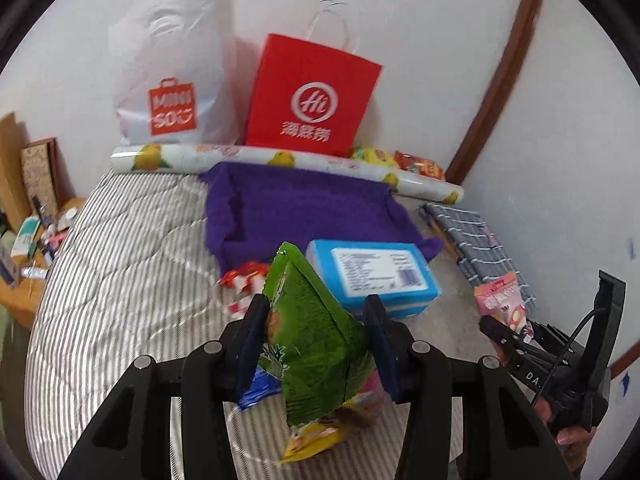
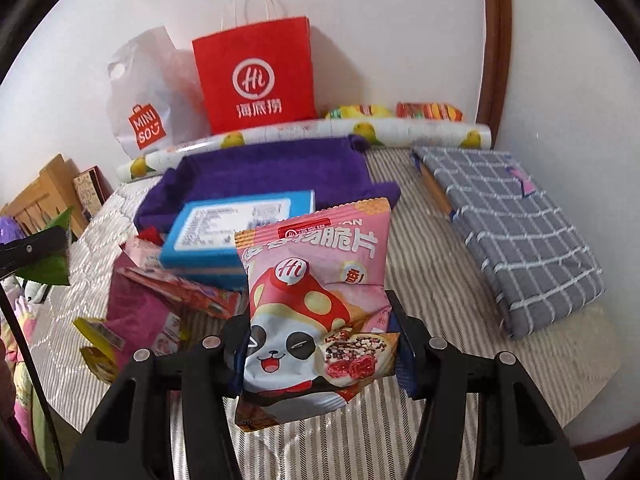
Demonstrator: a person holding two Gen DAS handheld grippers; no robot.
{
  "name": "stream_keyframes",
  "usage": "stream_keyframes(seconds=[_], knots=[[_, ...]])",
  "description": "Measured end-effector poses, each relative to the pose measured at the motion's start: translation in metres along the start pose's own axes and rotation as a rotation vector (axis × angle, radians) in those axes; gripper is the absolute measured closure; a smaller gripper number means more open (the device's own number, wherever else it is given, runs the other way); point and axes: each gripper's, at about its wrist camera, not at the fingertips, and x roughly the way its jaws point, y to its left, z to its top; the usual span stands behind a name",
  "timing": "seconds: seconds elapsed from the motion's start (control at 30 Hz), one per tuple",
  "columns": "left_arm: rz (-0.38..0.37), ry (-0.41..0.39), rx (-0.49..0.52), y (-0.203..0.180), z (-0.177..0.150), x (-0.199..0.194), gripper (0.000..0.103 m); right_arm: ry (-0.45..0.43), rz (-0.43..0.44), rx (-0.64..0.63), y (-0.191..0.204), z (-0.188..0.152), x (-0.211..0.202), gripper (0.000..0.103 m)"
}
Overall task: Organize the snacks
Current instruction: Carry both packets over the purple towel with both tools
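My left gripper (image 1: 316, 340) is shut on a green snack bag (image 1: 312, 336) and holds it above the striped bed. My right gripper (image 2: 320, 344) is shut on a pink panda snack bag (image 2: 316, 292), also seen at the right of the left wrist view (image 1: 502, 300). A blue box (image 1: 376, 272) lies at the front edge of a purple towel (image 1: 304, 204). More loose snack packs lie below the grippers: a yellow one (image 1: 316, 436), red-white ones (image 1: 244, 280) and pink ones (image 2: 148, 308). The green bag also shows at the left of the right wrist view (image 2: 52, 256).
A red paper bag (image 1: 312, 92) and a white Miniso bag (image 1: 172, 80) stand against the wall behind a lemon-print roll (image 1: 256, 158). Snack packs (image 2: 428, 112) lie behind the roll. A folded grey checked cloth (image 2: 508, 224) lies at right. A cluttered wooden side table (image 1: 28, 248) stands at left.
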Motion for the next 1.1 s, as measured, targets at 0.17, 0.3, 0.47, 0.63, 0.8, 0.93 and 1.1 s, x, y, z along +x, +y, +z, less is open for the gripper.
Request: stream_keyframes(seconds=[0.17, 0.3, 0.47, 0.63, 0.8, 0.93, 1.1], knots=[[-0.033, -0.009, 0.042, -0.020, 0.019, 0.003, 0.057, -0.038, -0.009, -0.020, 0.009, 0.016, -0.010, 0.048], [-0.052, -0.019, 0.076, -0.033, 0.033, 0.010, 0.057, -0.048, -0.007, -0.027, 0.012, 0.031, -0.010, 0.048], [-0.060, -0.021, 0.085, -0.037, 0.051, 0.024, 0.057, -0.066, -0.017, -0.039, 0.016, 0.053, -0.002, 0.048], [-0.045, -0.027, 0.094, -0.035, 0.074, 0.039, 0.057, -0.081, -0.016, -0.050, 0.018, 0.076, 0.010, 0.048], [-0.038, -0.032, 0.107, -0.033, 0.100, 0.058, 0.057, -0.084, -0.010, -0.056, 0.020, 0.103, 0.032, 0.048], [-0.033, -0.034, 0.104, -0.030, 0.122, 0.074, 0.057, -0.094, -0.012, -0.062, 0.023, 0.125, 0.051, 0.048], [-0.034, -0.024, 0.087, -0.024, 0.146, 0.093, 0.057, -0.103, -0.003, -0.058, 0.024, 0.150, 0.075, 0.048]])
